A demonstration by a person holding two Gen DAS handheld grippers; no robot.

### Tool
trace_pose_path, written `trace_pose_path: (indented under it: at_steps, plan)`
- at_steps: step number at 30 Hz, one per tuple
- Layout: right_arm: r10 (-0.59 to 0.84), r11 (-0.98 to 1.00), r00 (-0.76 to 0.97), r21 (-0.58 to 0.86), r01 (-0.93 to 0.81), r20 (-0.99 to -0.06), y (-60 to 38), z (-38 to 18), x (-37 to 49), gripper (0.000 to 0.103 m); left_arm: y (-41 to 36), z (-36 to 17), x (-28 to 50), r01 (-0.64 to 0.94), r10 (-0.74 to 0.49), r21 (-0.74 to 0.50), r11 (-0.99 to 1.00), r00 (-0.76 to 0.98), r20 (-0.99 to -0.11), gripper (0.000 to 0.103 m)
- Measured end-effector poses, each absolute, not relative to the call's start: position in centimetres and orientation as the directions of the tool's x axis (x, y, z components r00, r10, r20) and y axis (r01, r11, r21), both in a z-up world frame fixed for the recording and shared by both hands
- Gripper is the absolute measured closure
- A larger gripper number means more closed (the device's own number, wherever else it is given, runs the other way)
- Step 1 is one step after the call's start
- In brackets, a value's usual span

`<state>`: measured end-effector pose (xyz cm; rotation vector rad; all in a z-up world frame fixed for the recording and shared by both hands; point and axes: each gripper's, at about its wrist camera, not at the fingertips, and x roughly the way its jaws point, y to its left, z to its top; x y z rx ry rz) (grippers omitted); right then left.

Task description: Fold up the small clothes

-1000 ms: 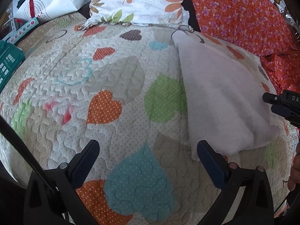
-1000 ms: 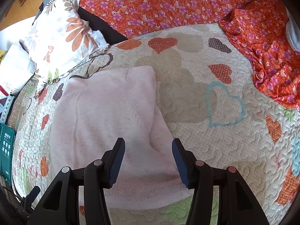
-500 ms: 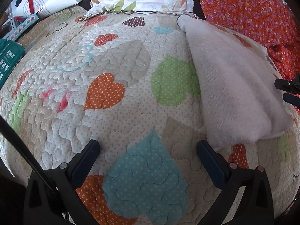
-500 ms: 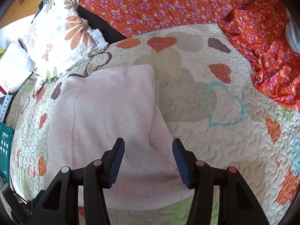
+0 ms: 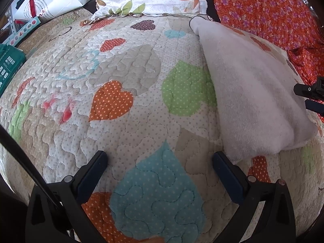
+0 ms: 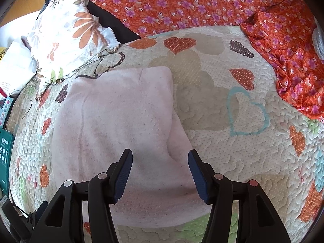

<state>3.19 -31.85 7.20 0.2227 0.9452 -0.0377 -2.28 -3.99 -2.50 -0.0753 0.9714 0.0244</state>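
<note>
A pale pink garment [image 6: 113, 117] lies folded on the heart-patterned quilt [image 6: 232, 151], near a floral pillow [image 6: 66, 34]. The right gripper [image 6: 160, 160] hangs above its near edge, jaws opening, pads clear of the cloth. The left gripper [image 5: 160, 162] is spread wide over bare quilt, holding nothing.

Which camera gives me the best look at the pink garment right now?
The right wrist view: the pink garment fills its centre, folded layers and edges visible on the quilt. The left wrist view shows it only obliquely at the right side.
</note>
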Motion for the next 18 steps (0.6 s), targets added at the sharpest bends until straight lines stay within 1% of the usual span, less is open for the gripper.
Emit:
trace_pose_path:
  at_steps: [9,12,18]
  plan:
    - [0.069,0.978,0.586,0.170,0.120,-0.808,-31.6,7.3,3.1,0.039,-3.9,-2.5,-1.9,-0.070,-0.010,-0.058,0.996,0.548,-0.836,0.000]
    - [0.053,0.982,0.591,0.149,0.114,-0.805,-31.3,7.4,3.0,0.038,-3.9,-2.3,-2.1,-0.084,0.003,-0.051,0.995,0.546,-0.838,0.000]
    - [0.040,0.988,0.600,0.123,0.098,-0.799,-30.9,7.7,2.8,0.037,-4.1,-0.7,-3.2,-0.120,0.054,-0.021,0.993,0.595,-0.802,0.000]
